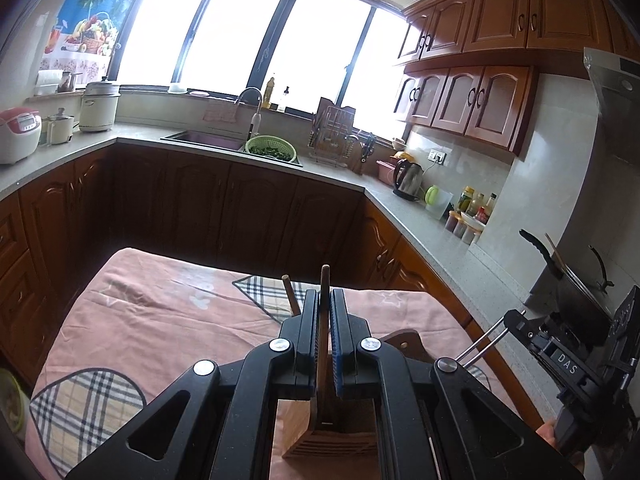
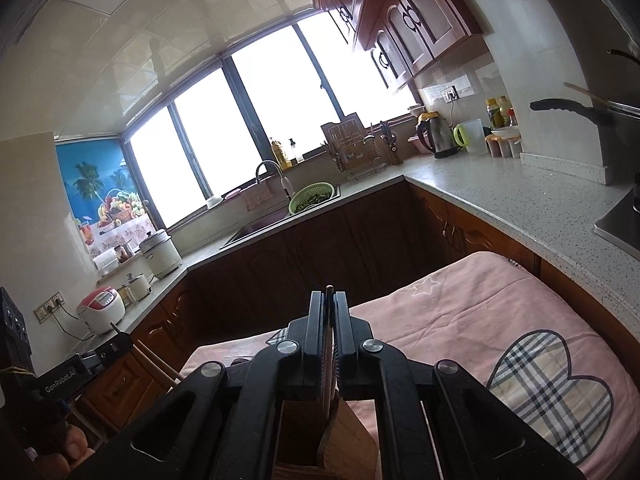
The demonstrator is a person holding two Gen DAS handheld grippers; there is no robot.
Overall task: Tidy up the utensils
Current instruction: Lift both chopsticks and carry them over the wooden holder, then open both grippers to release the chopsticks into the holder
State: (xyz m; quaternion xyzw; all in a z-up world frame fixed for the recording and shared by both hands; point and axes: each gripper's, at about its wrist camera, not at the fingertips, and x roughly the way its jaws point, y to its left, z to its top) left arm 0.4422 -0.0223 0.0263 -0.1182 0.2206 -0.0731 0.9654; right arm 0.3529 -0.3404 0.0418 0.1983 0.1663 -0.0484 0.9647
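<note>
My left gripper (image 1: 325,296) is shut on a brown wooden utensil handle (image 1: 323,320) that stands upright, its lower end in a slotted wooden holder (image 1: 332,440) on the pink cloth. A second wooden handle (image 1: 290,294) sticks up just left of the fingers. My right gripper (image 2: 328,300) is shut on a thin dark utensil (image 2: 328,360) that runs down toward the wooden holder (image 2: 352,436) below it. The right gripper also shows at the right edge of the left wrist view (image 1: 560,344). What the utensil ends look like is hidden.
The table is covered by a pink cloth (image 1: 168,312) with plaid patches. Dark wood cabinets and a grey counter (image 1: 432,236) wrap around behind, with a sink, a green colander (image 1: 271,149), a kettle (image 1: 409,179), jars, and a pan with a black handle (image 1: 540,250) at the right.
</note>
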